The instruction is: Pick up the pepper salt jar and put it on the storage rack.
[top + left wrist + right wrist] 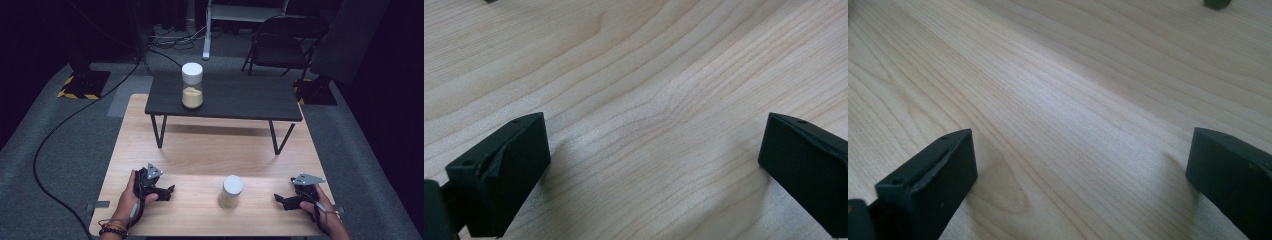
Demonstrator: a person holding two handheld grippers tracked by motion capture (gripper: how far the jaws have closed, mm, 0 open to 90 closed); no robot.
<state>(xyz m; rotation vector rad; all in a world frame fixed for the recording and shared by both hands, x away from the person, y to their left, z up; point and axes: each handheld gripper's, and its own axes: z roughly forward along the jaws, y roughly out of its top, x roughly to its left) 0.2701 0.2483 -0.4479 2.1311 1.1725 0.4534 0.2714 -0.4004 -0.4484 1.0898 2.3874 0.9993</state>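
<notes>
A jar (231, 192) with a white lid and pale powder inside stands upright on the wood table (200, 150), between the two grippers and touching neither. It sits to the right of the left gripper (169, 191) and to the left of the right gripper (278, 200), somewhat nearer the right one.

Both grippers rest low at the near edge of the table, their tips pointing inward toward the jar. Each is held in a hand: the left hand (131, 197) wears bracelets at the wrist, and the right hand (322, 205) comes in from the lower right.

In the left gripper view the jaws stand wide apart with bare wood between them. The right gripper view shows the same: jaws spread wide, gripping nothing.

A second jar (192, 86) stands on a dark shelf (240, 97), well beyond both grippers.
</notes>
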